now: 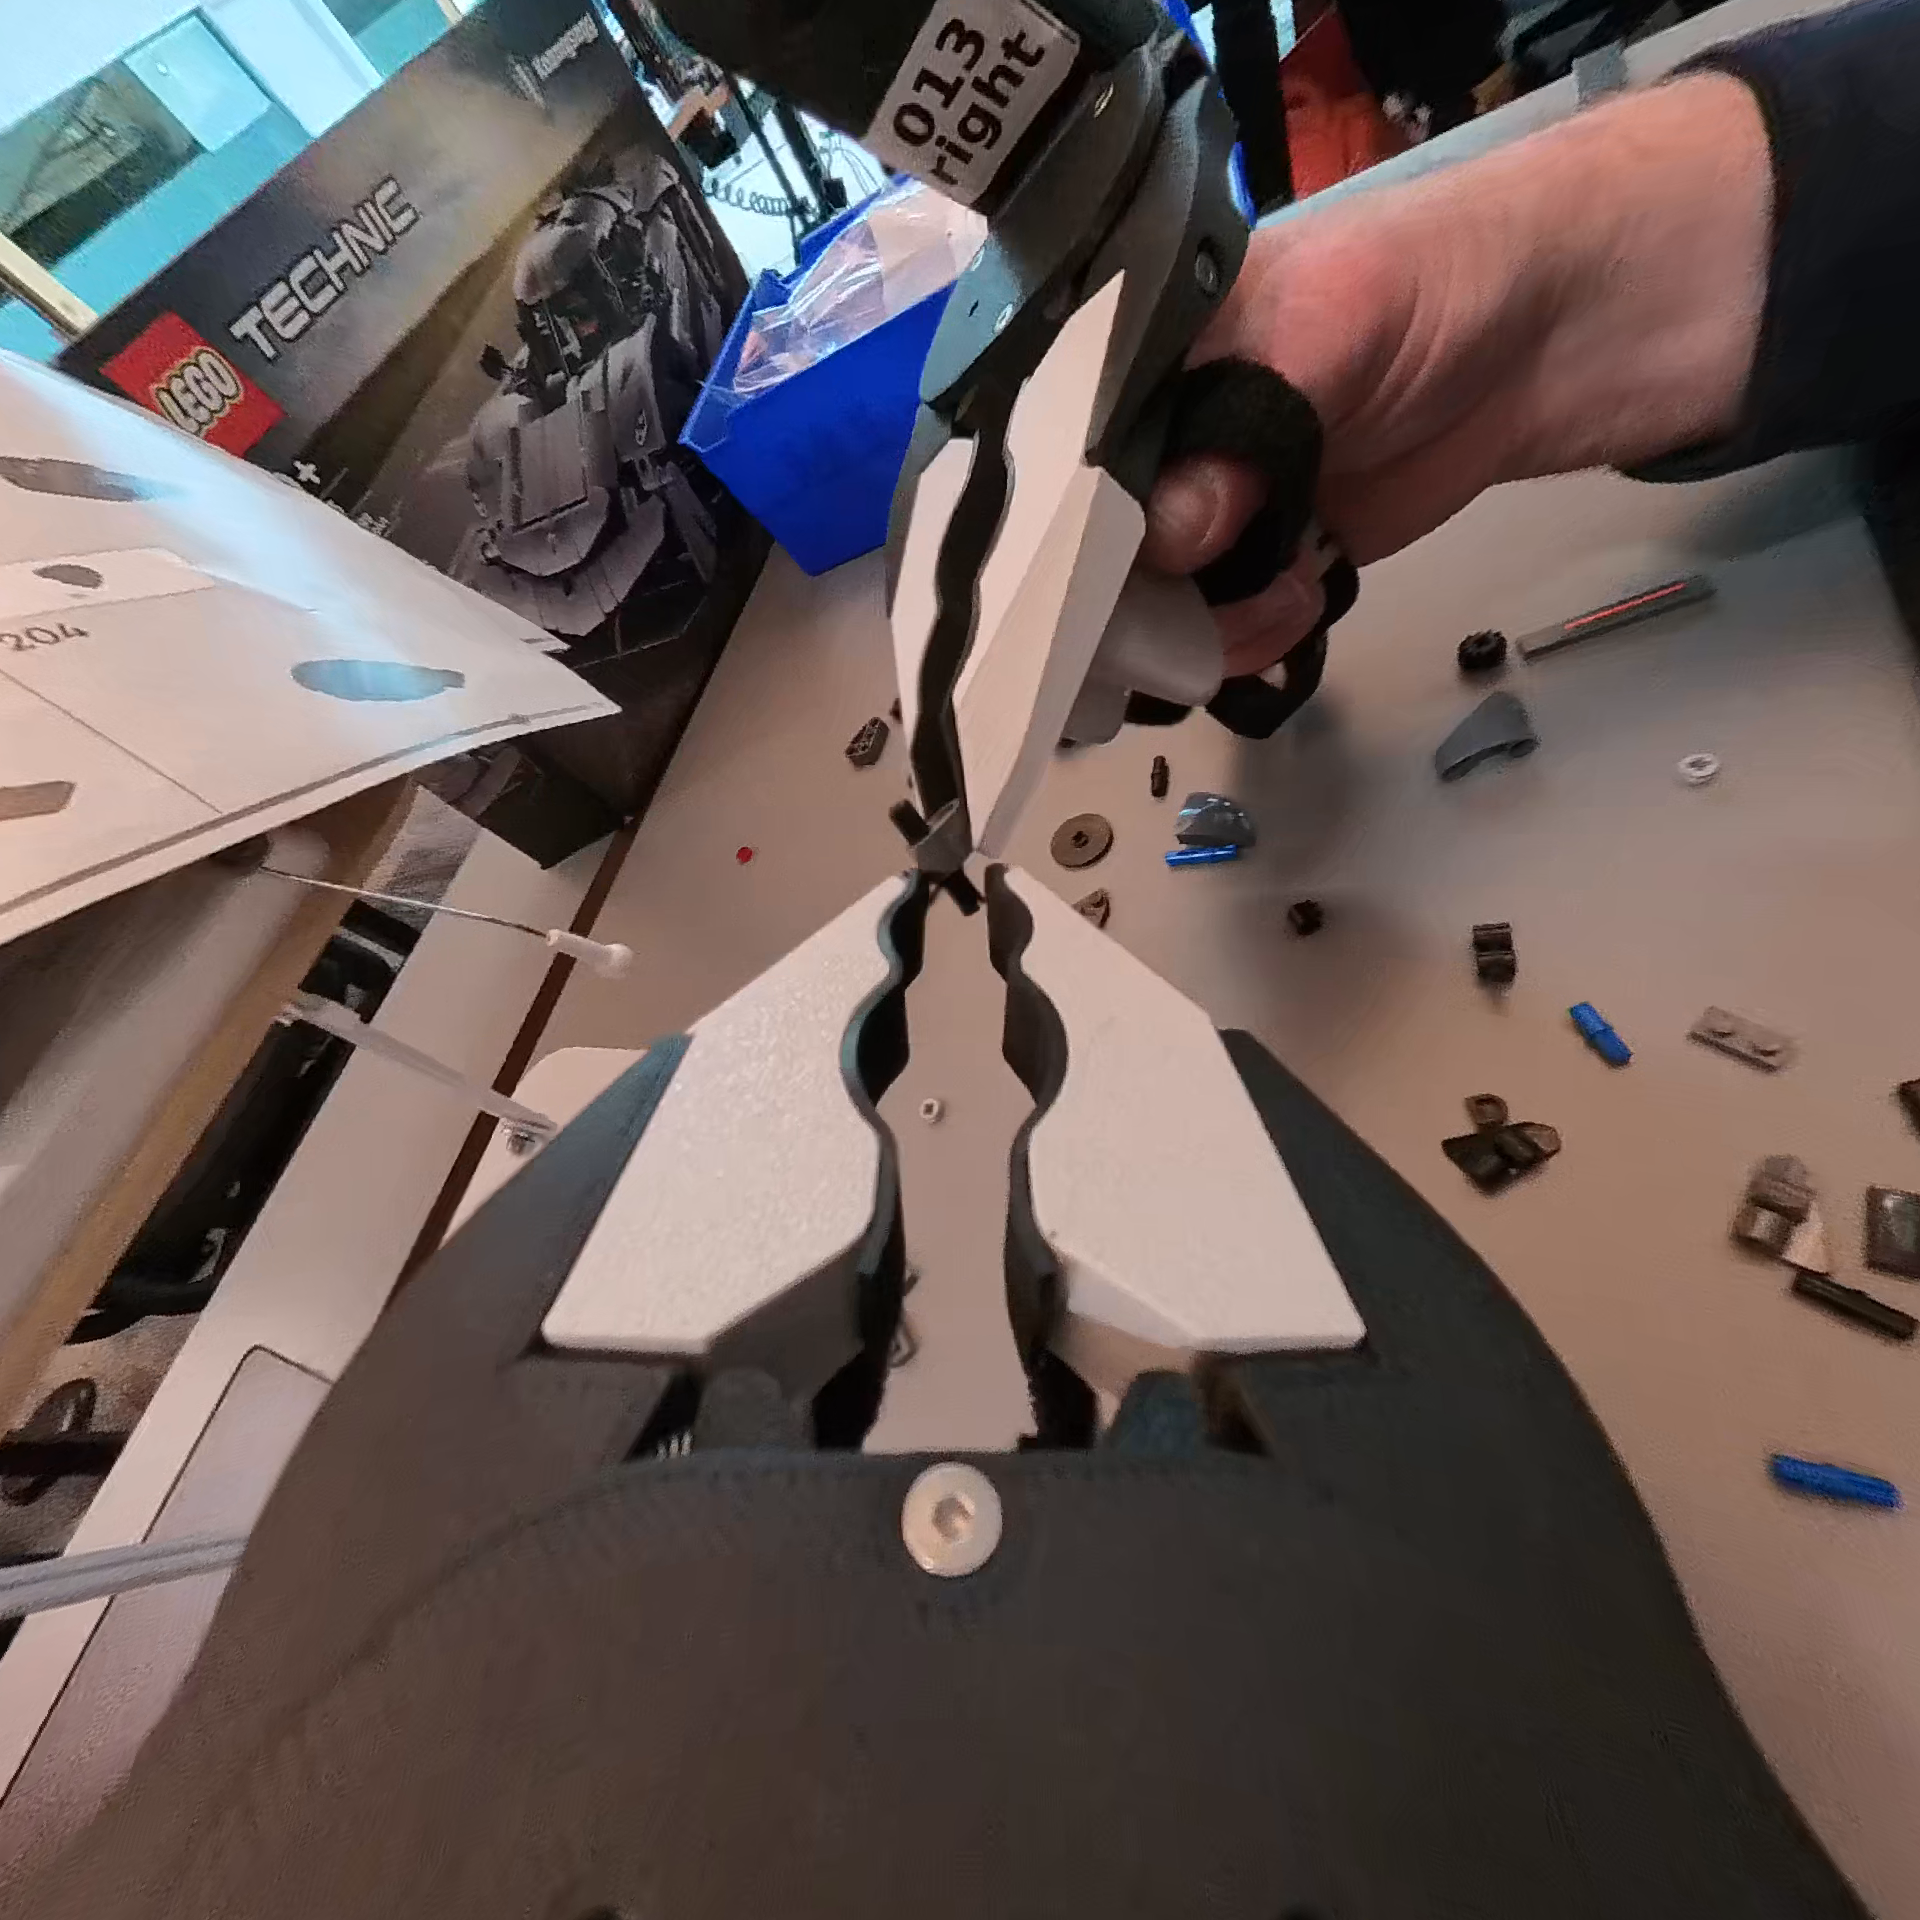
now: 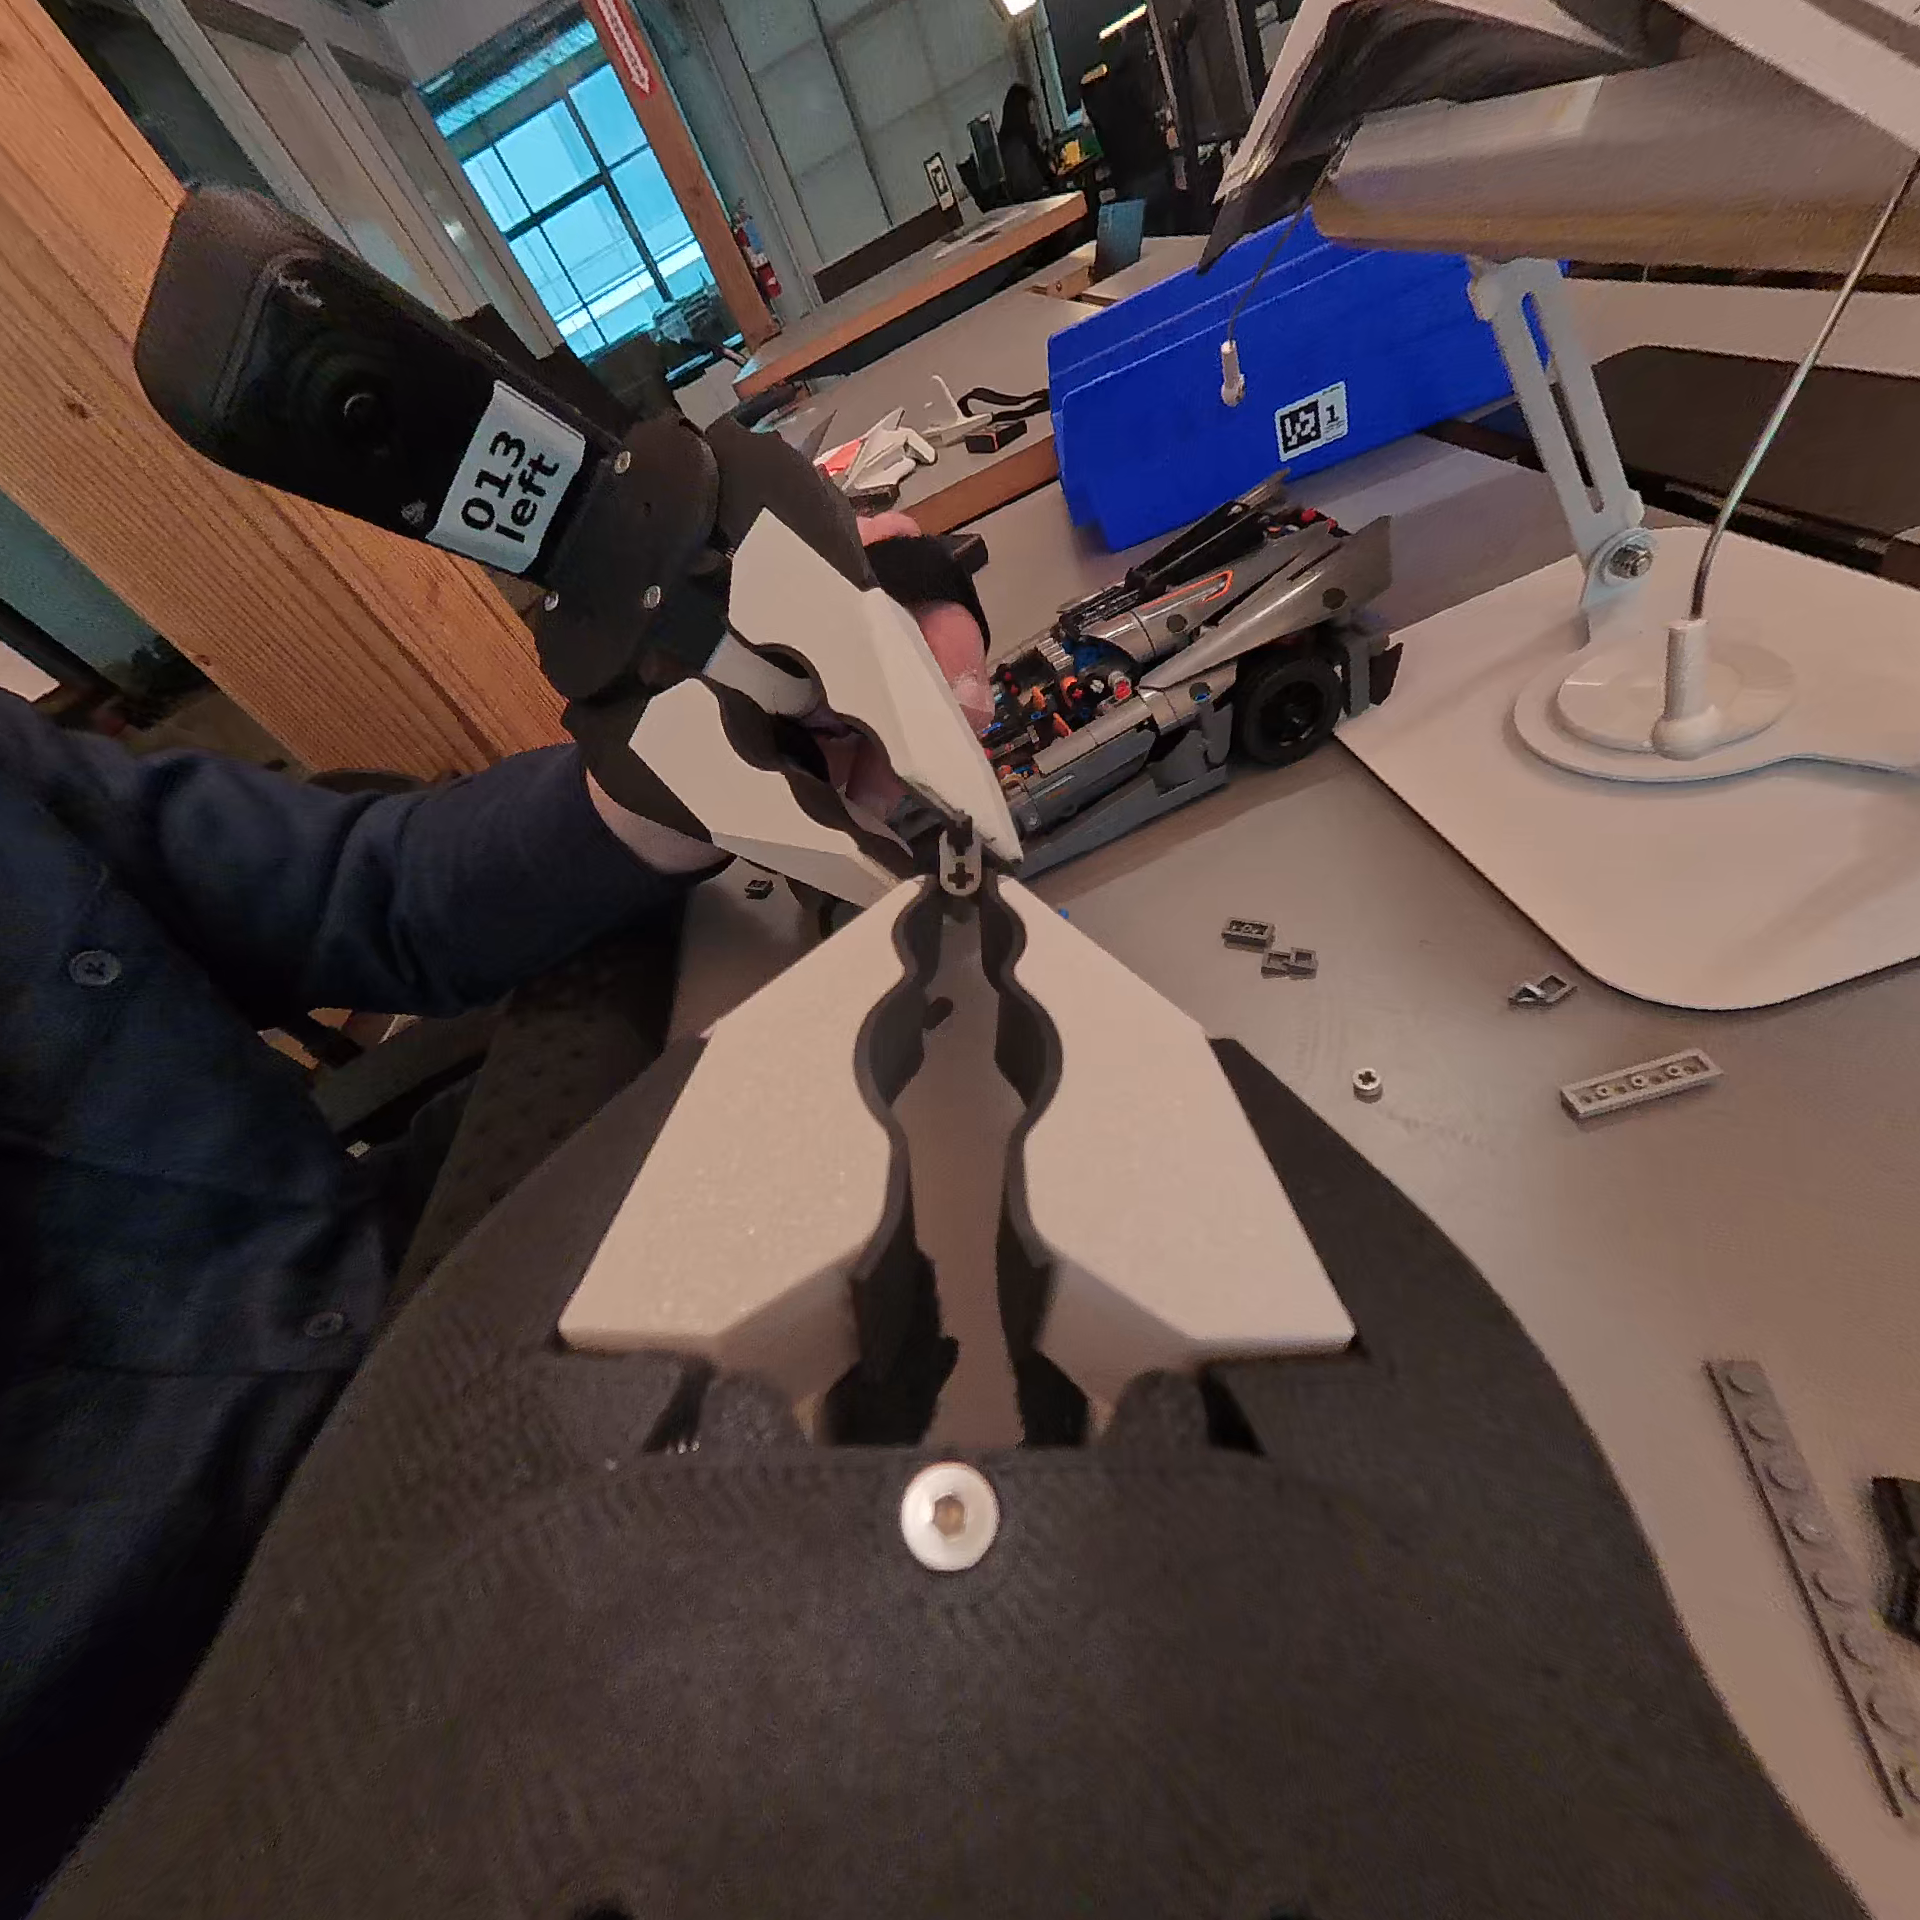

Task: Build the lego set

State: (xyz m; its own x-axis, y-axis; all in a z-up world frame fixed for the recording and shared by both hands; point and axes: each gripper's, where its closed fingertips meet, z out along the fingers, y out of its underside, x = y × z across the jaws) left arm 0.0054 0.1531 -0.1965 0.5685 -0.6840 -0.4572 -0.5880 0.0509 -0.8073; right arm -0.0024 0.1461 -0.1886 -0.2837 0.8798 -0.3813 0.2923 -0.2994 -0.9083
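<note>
Nearest the lens in the left wrist view, the left gripper (image 1: 951, 888) is seen with its 2 white fingers drawn close at the tips, where a short black pin (image 1: 961, 891) appears to be pinched; the grip itself is partly hidden, so this is a judgement. Tip to tip with it, the right gripper (image 1: 940, 831) is closed on a small grey connector (image 1: 935, 831), shown in the right wrist view as an upright piece with a cross-shaped hole (image 2: 958, 864) clamped between the jaws. Both pieces are held above the grey table (image 1: 1558, 1299), apparently so that pin and hole can be lined up in free air (no surface is there to press against). The 2 tools are pointed at each other, which lets a push along the pin's axis be met by the opposing grip.

Loose parts are scattered within reach: blue pins (image 1: 1600, 1034), a grey curved panel (image 1: 1486, 736), a long grey plate (image 2: 1640, 1083). A largely assembled car model (image 2: 1184, 675) is parked further back, beside a blue bin (image 2: 1268, 405), presumably awaiting this sub-assembly. An instruction booklet (image 1: 260, 665) is propped on a white stand (image 2: 1683, 707), kept readable while both hands are occupied. The boxed set (image 1: 436, 343) stands behind.
</note>
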